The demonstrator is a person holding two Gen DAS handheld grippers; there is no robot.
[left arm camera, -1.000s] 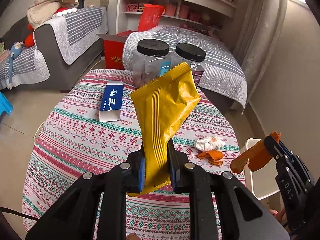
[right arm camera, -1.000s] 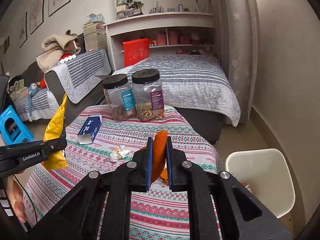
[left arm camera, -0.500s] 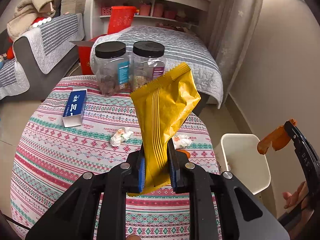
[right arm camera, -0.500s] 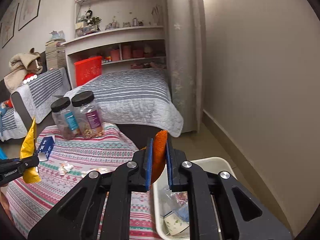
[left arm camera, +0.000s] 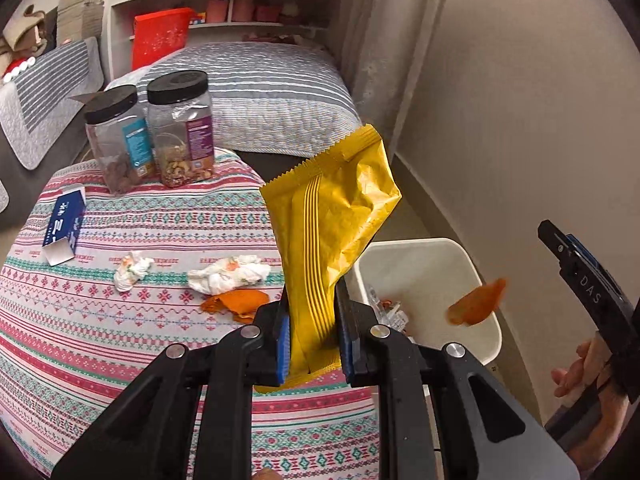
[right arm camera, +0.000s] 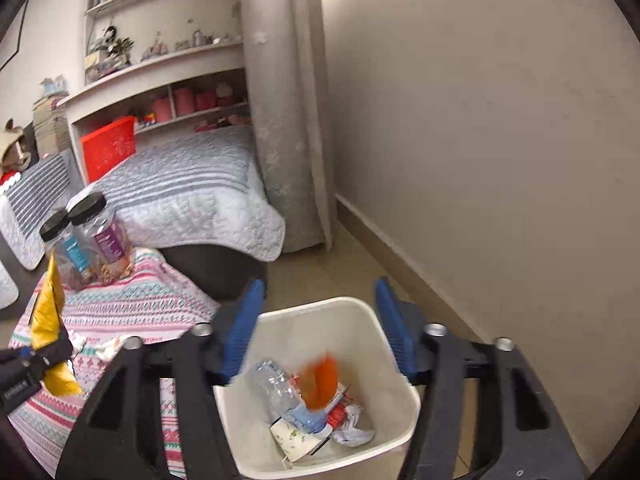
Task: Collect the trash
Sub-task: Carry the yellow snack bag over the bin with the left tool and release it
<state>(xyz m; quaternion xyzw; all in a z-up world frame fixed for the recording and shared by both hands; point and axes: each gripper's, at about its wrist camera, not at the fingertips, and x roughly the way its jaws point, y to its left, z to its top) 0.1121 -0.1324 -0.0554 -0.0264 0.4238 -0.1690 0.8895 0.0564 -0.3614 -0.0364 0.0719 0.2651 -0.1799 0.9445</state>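
Beside the table (left arm camera: 120,320) stands the white bin (right arm camera: 400,392), the right gripper (right arm camera: 320,328), marked "DAS", spread-fingered above it with blurred orange peel (right arm camera: 320,380) loose inside, while the left gripper (left arm camera: 312,336) clamps an upright yellow wrapper (left arm camera: 332,232).

Glossy crinkled foil wrapper (left arm camera: 336,240); smooth matt plastic bin (right arm camera: 320,460) (white); woven cloth tablecloth (left arm camera: 120,320).

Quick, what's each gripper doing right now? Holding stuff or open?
Left gripper: shut on the yellow wrapper.
Right gripper: open, holding nothing; the orange peel is dropping into the white bin.
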